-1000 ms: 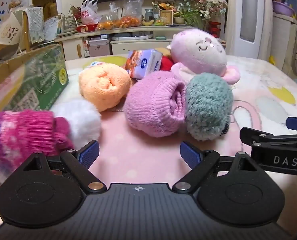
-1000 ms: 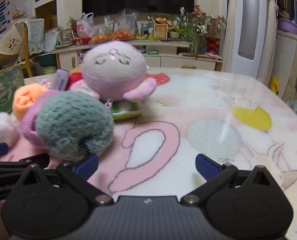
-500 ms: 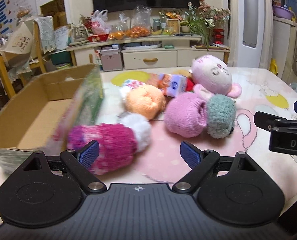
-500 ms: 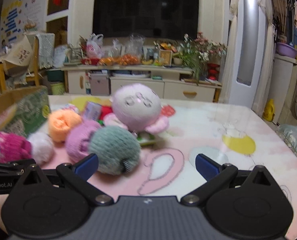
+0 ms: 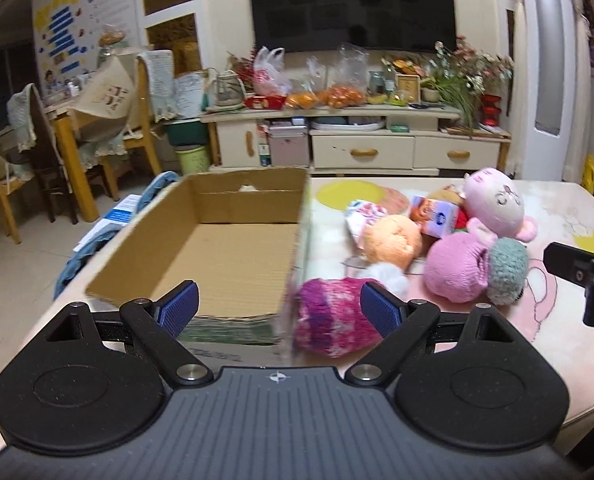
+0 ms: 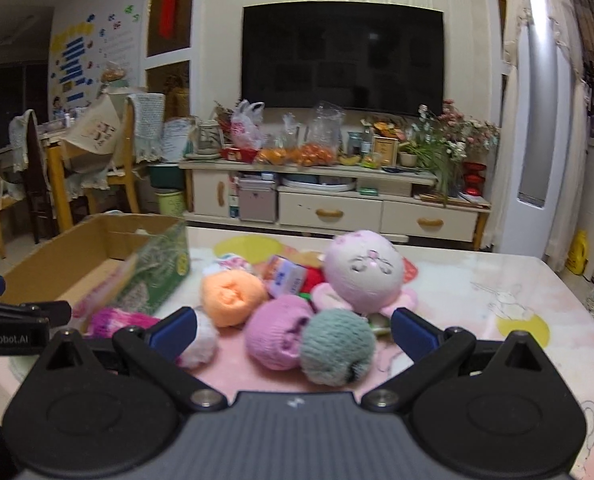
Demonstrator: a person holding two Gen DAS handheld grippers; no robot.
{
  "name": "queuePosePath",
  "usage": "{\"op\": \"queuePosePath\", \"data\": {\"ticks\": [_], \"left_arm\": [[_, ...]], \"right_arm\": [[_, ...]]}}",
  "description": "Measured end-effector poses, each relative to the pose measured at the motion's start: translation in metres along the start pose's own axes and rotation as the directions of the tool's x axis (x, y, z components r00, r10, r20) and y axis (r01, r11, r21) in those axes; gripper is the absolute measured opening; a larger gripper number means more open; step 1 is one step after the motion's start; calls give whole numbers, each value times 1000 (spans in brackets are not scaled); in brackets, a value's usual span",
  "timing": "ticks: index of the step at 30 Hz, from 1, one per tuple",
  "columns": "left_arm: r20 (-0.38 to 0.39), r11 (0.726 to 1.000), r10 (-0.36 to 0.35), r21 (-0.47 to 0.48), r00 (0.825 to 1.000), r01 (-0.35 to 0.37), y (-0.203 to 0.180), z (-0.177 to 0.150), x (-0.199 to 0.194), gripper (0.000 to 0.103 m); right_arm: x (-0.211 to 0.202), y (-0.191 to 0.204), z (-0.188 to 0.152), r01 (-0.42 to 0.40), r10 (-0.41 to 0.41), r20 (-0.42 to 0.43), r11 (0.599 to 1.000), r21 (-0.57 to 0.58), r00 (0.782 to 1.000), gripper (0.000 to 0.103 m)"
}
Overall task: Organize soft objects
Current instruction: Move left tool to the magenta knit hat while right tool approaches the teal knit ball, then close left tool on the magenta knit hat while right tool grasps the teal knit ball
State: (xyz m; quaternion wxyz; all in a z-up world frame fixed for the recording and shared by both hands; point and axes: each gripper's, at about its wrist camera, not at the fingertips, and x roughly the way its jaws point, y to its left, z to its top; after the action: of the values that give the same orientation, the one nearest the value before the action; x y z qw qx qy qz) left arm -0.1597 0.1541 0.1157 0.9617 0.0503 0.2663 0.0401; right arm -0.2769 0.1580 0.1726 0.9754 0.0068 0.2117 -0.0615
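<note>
From the left wrist camera: the left gripper [image 5: 279,306] fills the lower frame, its blue-padded fingers spread wide with nothing between them. Above its left finger, at centre frame, sits an open brown cardboard box [image 5: 233,248] with a green printed outer side. Just right of the box, above the right finger, lies a magenta-and-pink knitted hat with a white pompom [image 5: 333,322]. Further right on the pink patterned tabletop [image 5: 569,344] cluster a rolled orange knit bundle [image 5: 393,242], a rolled pink knit bundle [image 5: 453,266] touching a grey-green fuzzy knit ball [image 5: 507,264], and a pale pink round plush toy [image 5: 495,204] behind them. A small orange-and-blue printed packet [image 5: 433,216] lies between the orange bundle and the plush. Part of the right gripper shows at the right edge.

From the right wrist camera: the right gripper [image 6: 293,330] occupies the lower frame, fingers likewise held apart and gripping nothing. Between them at centre sit the pink bundle and grey-green ball, side by side and touching, with the plush toy just behind. The orange bundle lies to their upper left; the knitted hat is partly hidden behind the left finger. The cardboard box stands at middle left.
</note>
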Motion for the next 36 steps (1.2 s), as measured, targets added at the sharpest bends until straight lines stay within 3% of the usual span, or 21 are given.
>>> {"op": "queuePosePath", "data": {"ticks": [17,30,36], "left_arm": [[21,999,37,-28,999,-36,1,-2,-11,103],[23,1000,-17,-17,1000,18,-3,-8,-6,103],[36,998,-68,12,997,68,-11,-12,-7,103]], "right_arm": [[-20,23,7,-51,52,36,998,-24,998,102],[-10,2,-11,-10,10,28,1000,-7,1000,102],[9,-24,-25,21,-19,-30,997,71,999,102]]}}
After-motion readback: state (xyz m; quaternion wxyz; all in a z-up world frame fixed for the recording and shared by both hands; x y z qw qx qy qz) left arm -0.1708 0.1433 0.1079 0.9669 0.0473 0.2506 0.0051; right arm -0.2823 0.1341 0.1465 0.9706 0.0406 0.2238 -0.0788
